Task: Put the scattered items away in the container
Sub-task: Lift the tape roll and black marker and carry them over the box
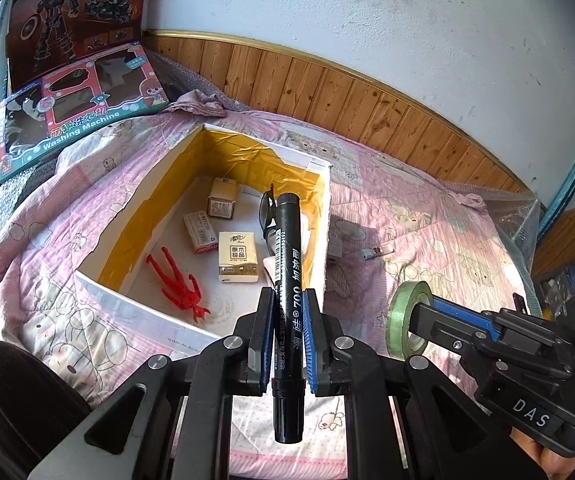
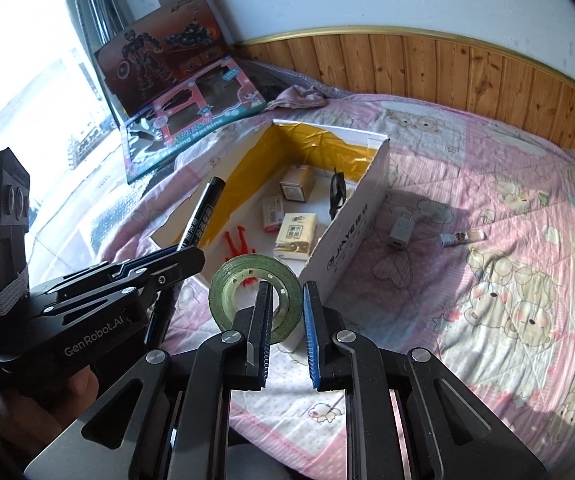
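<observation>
The left gripper is clamped on a black marker pen, which stands upright between its blue pads, cap end pointing over the near edge of the cardboard box. The right gripper grips a roll of green tape by one side of its ring, one finger through the hole, just in front of the box's near corner. Inside the open, yellow-lined box lie a red toy figure, a tissue pack, two small cartons and a pair of glasses. Outside on the pink quilt, right of the box, rest a white charger plug and a small tube, apart from each other
</observation>
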Motion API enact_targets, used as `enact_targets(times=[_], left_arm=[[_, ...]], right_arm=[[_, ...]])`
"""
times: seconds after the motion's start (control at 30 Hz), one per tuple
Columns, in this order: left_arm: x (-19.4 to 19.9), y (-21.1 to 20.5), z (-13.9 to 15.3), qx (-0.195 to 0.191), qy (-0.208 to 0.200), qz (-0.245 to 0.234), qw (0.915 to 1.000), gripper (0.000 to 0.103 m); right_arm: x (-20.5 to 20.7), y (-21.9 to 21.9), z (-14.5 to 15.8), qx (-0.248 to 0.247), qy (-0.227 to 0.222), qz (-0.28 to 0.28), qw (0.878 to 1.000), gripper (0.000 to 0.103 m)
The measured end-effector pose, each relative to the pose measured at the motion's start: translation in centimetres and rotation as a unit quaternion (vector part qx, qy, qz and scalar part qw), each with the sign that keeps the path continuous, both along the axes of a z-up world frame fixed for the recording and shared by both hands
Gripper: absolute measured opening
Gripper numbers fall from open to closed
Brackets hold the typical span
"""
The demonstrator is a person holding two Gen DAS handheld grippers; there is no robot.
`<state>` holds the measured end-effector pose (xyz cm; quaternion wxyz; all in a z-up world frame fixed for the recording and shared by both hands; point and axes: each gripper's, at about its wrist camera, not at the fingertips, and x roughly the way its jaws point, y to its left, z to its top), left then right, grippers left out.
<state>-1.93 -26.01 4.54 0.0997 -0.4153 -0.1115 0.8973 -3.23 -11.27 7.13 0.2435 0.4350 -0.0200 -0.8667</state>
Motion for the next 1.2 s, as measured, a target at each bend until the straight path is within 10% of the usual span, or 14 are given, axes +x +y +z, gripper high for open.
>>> enact_targets(times=[1.2], left_arm=[[-6.8,-6.6,-2.3,0.052,-0.056,0.042,0.9962,0.014]], right_arm=[[-10.5,-4.7,1.0,0.001,-0.034,0.041,0.999,0.015]])
